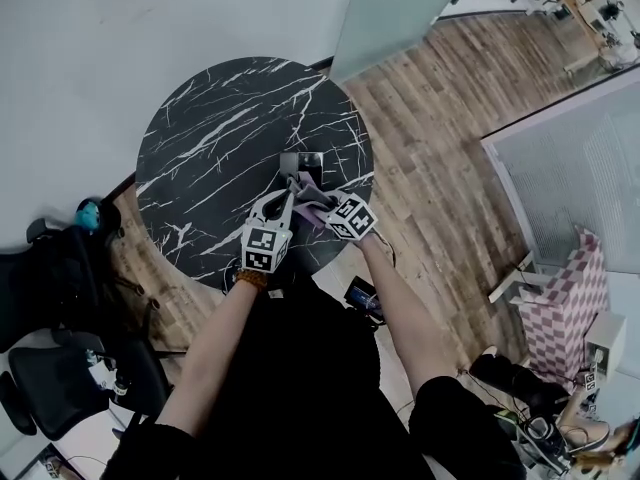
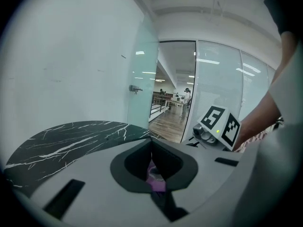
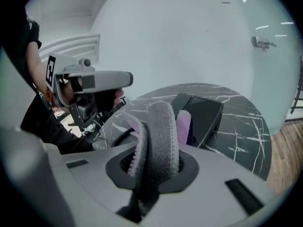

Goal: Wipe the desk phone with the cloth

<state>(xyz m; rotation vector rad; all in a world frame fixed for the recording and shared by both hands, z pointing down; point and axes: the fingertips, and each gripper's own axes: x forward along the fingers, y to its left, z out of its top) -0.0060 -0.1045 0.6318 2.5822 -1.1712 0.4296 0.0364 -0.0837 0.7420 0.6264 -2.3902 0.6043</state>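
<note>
The dark desk phone (image 1: 301, 162) stands near the front middle of the round black marble table (image 1: 215, 138). Just before it hangs a grey and purple cloth (image 1: 312, 196), held from both sides. My left gripper (image 1: 284, 196) is shut on a purple corner of the cloth (image 2: 155, 176). My right gripper (image 1: 322, 205) is shut on a thick grey fold of the cloth (image 3: 158, 141). In the right gripper view the phone (image 3: 202, 117) lies right behind that fold, with my left gripper (image 3: 124, 82) to the left of it.
The table's front edge (image 1: 300, 263) is right under my hands. A white wall and a glass partition (image 1: 400, 8) stand behind the table. Wooden floor (image 1: 440, 158) runs to the right, with black chairs (image 1: 60, 288) at the left and a checkered pink seat (image 1: 565, 308) far right.
</note>
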